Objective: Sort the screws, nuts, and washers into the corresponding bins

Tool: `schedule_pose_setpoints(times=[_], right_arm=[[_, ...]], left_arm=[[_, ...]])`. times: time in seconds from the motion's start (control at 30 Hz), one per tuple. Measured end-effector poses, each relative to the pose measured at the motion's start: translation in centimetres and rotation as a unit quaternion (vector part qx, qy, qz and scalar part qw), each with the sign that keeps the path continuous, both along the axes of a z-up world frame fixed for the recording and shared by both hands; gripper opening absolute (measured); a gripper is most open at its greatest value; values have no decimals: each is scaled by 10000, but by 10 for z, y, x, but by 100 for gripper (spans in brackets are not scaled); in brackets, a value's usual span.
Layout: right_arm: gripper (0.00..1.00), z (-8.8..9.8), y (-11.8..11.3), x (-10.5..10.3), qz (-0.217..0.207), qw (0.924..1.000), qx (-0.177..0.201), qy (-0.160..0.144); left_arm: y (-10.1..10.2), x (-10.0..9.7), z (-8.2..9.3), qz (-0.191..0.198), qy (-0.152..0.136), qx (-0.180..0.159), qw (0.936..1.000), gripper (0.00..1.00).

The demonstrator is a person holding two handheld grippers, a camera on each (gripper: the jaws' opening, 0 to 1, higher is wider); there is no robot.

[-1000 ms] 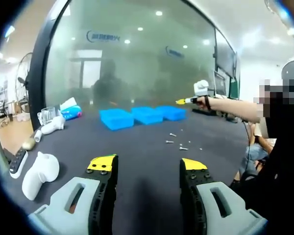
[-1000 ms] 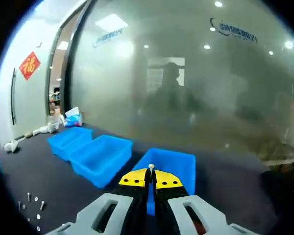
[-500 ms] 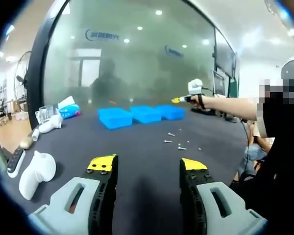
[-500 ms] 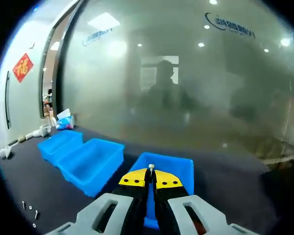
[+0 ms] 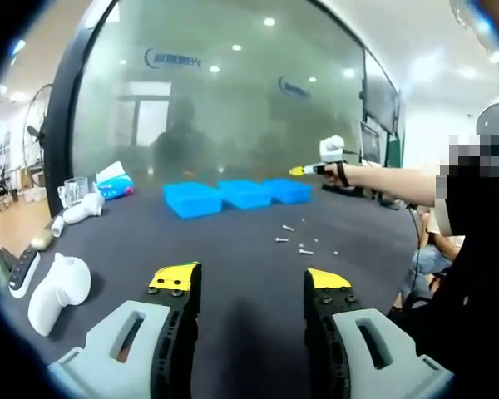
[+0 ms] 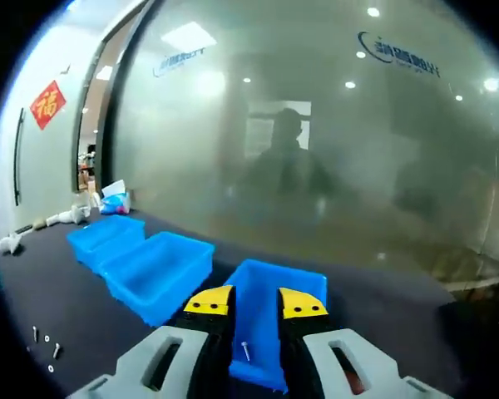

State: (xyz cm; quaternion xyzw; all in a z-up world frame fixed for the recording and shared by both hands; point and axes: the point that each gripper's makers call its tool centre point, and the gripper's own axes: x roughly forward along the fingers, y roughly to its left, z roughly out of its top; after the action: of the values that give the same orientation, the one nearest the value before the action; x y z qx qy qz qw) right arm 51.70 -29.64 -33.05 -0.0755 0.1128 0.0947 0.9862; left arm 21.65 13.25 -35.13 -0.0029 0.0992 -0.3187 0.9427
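Three blue bins (image 6: 154, 264) mid-frame; right gripper (image 6: 256, 304) now parted, its screw (image 6: 246, 350) dropped into the nearest bin; left gripper (image 5: 248, 283) wide open, empty.

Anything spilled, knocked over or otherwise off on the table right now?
Nothing stands out. The three blue bins sit upright in a row, a screw lies in the nearest bin, and the loose hardware on the dark table is just unsorted work.

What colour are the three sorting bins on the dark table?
Bright blue; the bins show best in the right gripper view.
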Motion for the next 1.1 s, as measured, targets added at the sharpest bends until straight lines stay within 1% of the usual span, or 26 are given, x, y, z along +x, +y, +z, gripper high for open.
schedule_pose_setpoints(times=[0.07, 0.23, 0.4, 0.5, 0.6, 0.77, 0.9, 1.1], right_arm=[[21, 0, -1, -5, 1, 10000, -26, -36], [27, 5, 0, -23, 80, 9998, 95, -140], [31, 9, 7, -49, 241, 9992, 223, -228], [33, 11, 16, -70, 416, 9983, 266, -303], [36, 14, 27, -98, 625, 9966, 347, -401], [42, 16, 44, -139, 891, 9942, 370, -473], [43, 17, 57, -172, 1087, 9915, 467, -546], [44, 22, 70, -220, 1238, 9875, 664, -708]], left_arm=[[0, 0, 1, -2, -3, -24, 10000, 48], [0, 1, 1, 15, -2, -41, 10000, 48], [-1, 1, 1, 16, 7, -66, 10000, 49], [-2, 1, 1, 14, 10, -83, 10000, 49], [-3, 1, 2, 14, 0, -89, 10000, 49], [-6, 1, 3, 0, -14, -109, 9999, 49], [-8, 0, 5, -8, -37, -161, 9999, 49], [-7, 0, 5, -7, -32, -142, 9999, 49]])
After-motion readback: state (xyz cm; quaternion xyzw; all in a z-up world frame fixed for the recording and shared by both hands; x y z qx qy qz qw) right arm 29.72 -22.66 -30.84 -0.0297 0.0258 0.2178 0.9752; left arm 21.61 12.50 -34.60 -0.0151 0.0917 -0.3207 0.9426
